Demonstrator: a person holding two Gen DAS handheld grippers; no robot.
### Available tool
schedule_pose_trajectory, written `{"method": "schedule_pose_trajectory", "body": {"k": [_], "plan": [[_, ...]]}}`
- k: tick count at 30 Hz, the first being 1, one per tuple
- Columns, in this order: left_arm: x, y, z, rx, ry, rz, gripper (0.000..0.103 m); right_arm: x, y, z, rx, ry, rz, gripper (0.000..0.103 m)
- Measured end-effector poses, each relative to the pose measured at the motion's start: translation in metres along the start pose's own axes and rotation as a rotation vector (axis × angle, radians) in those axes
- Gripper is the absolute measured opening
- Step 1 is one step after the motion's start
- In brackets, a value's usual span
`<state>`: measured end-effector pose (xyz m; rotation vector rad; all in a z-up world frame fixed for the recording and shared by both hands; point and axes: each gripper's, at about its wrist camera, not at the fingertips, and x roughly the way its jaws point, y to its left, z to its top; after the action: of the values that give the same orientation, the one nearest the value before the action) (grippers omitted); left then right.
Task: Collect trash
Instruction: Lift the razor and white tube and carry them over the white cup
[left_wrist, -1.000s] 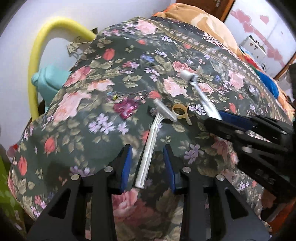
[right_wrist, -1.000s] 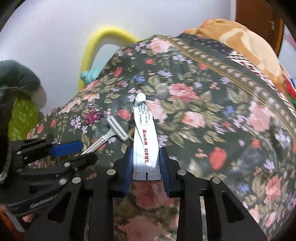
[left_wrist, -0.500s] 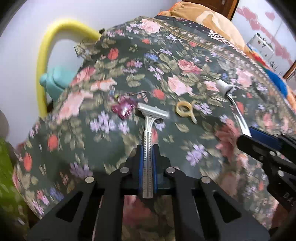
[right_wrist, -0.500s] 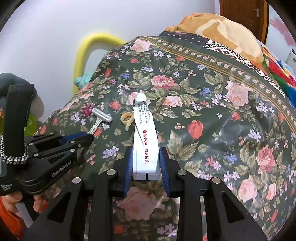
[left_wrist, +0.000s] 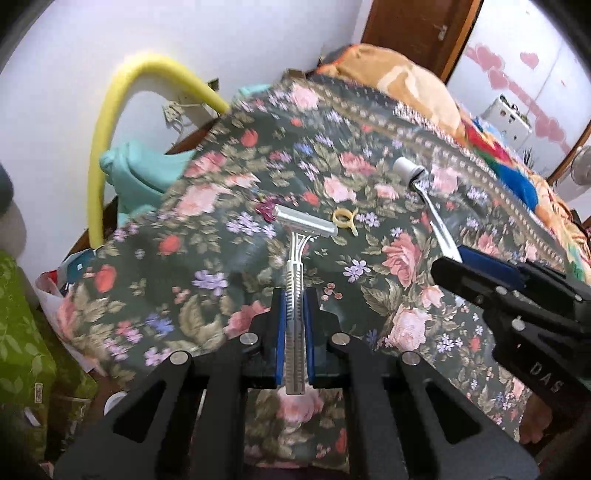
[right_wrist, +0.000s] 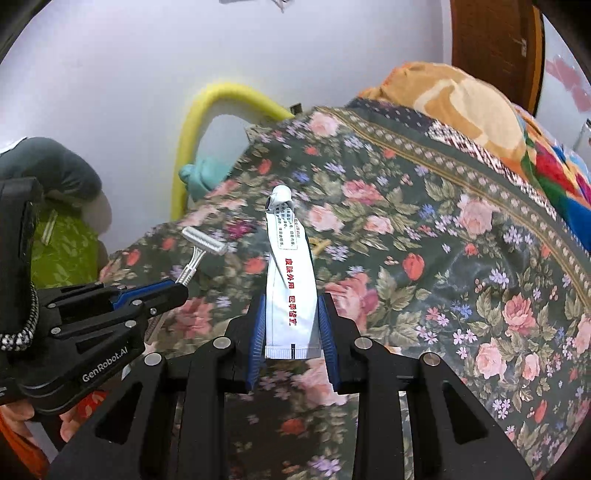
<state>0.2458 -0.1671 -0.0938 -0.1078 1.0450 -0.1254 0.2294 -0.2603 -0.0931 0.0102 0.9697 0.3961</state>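
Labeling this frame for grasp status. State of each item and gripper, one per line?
left gripper: shut on razor
razor: held by its handle, head forward, off the bedspread
right gripper: shut on ointment tube
ointment tube: held at its crimped end, cap on, pointing forward
yellow ring: lying loose on the bedspread
purple wrapper: lying on the bedspread, partly hidden by the razor head
floral bedspread: spread over the bed
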Motion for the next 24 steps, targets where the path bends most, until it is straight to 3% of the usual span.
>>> {"method": "schedule_pose_trajectory", "body": {"k": [11, 24], "plan": [[-0.072, 0.041, -0.024, -0.059, -0.104, 0.036, 0.008, -0.035, 0.07, -0.003, -0.091, -0.068, 0.039, 0.026], [-0.135, 0.126, -0.092, -0.179, -0.151, 0.113, 0.008, -0.041, 0.172, -0.027, -0.231, -0.059, 0.122, 0.026]]}}
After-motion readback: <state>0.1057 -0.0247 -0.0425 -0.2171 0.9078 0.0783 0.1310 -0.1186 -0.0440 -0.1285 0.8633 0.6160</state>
